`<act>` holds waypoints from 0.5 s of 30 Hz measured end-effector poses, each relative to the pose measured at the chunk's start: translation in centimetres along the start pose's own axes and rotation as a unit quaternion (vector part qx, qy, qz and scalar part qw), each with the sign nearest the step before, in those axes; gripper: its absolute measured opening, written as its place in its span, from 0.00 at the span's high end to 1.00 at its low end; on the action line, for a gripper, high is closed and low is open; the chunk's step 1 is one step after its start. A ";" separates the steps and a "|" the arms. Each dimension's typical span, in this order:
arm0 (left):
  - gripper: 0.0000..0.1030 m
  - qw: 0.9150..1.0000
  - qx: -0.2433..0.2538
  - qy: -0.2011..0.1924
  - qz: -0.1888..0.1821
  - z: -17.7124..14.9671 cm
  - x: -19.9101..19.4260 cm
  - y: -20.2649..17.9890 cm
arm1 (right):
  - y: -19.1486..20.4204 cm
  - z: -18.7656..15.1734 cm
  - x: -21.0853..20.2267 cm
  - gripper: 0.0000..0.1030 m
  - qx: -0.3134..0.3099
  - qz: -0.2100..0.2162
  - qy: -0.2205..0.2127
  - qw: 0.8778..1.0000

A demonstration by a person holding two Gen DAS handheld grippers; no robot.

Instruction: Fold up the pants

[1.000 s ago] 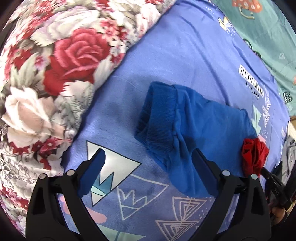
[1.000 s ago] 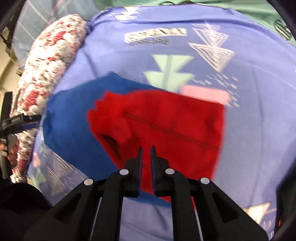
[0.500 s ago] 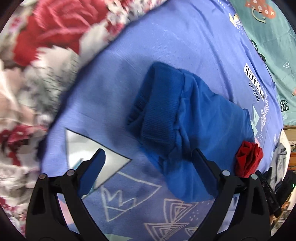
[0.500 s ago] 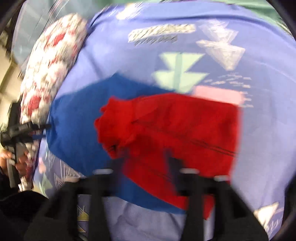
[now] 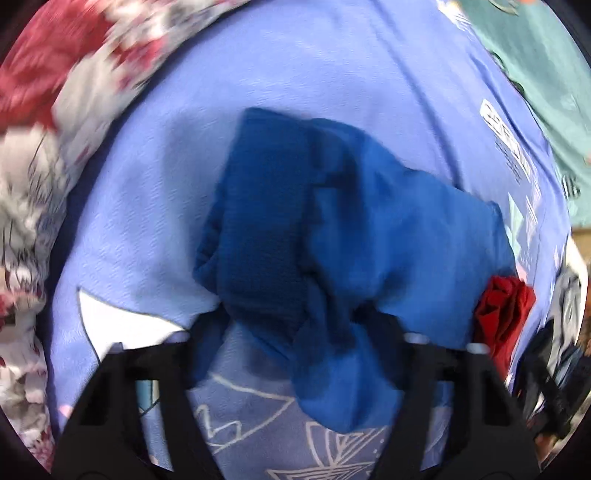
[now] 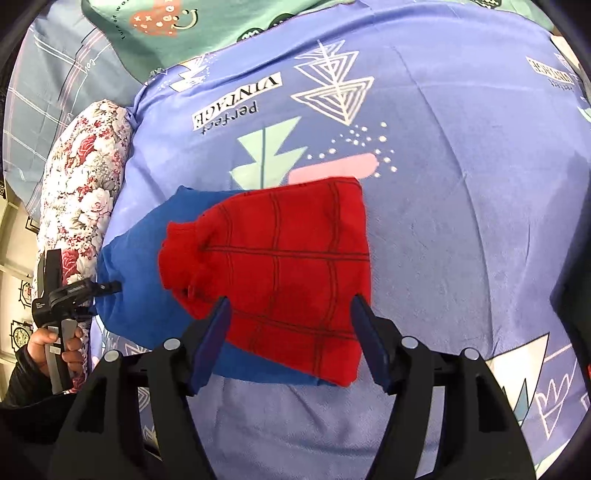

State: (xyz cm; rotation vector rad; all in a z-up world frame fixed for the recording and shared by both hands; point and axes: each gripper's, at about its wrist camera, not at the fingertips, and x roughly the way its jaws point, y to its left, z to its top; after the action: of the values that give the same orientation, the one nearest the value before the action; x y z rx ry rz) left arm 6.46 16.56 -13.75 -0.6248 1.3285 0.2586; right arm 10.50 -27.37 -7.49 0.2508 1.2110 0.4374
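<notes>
The pants lie on the bed, a blue part with a ribbed waistband and a red part with a black grid folded over it; the red part shows small in the left wrist view. My left gripper has its jaws wide apart around the bunched blue waistband end, and the image is blurred. It also shows in the right wrist view at the blue edge. My right gripper is open, its fingers straddling the near edge of the red part.
A blue printed bedsheet covers the bed. A floral pillow lies along its left side; it shows at the upper left in the left wrist view. A green printed cloth lies at the far end.
My right gripper has opened and let go of the red part, which now lies flat. My left gripper has moved forward onto the blue waistband end, jaws still apart.
</notes>
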 end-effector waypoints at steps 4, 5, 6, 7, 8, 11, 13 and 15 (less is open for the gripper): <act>0.73 0.996 0.071 -0.040 0.033 -0.6 -2.7 -3.8 | 0.0 0.4 -0.3 0.35 -0.008 0.009 -0.009 1.000; 0.73 0.993 0.093 -0.056 0.036 -0.9 -3.7 -4.9 | 0.0 0.5 -0.4 0.35 -0.009 0.010 -0.011 1.000; 0.74 0.990 0.118 -0.073 0.029 -1.1 -5.1 -6.4 | -0.2 0.6 -0.5 0.35 -0.008 0.013 -0.014 1.000; 0.74 0.986 0.143 -0.086 0.017 -1.3 -6.5 -7.8 | -0.4 0.7 -0.6 0.35 -0.006 0.015 -0.017 1.000; 0.74 0.980 0.170 -0.100 0.005 -1.6 -7.9 -9.4 | -0.6 0.7 -0.7 0.35 -0.004 0.016 -0.019 1.000; 0.74 0.960 0.246 -0.130 -0.020 -3.0 -10.8 -13.9 | -1.8 0.7 -1.0 0.35 0.012 0.021 -0.028 0.999; 0.74 0.942 0.303 -0.137 -0.042 -4.3 -11.9 -17.8 | -2.8 0.5 -1.4 0.35 0.025 0.024 -0.035 0.999; 0.74 0.927 0.348 -0.123 -0.066 -5.5 -11.5 -21.2 | -3.7 0.2 -1.6 0.35 0.034 0.025 -0.039 0.998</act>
State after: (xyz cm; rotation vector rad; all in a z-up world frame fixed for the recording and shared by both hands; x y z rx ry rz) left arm 10.16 -1.74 2.48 -0.0684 1.0321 -0.2409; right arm 10.96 -31.37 -7.58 0.3532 1.1462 0.4259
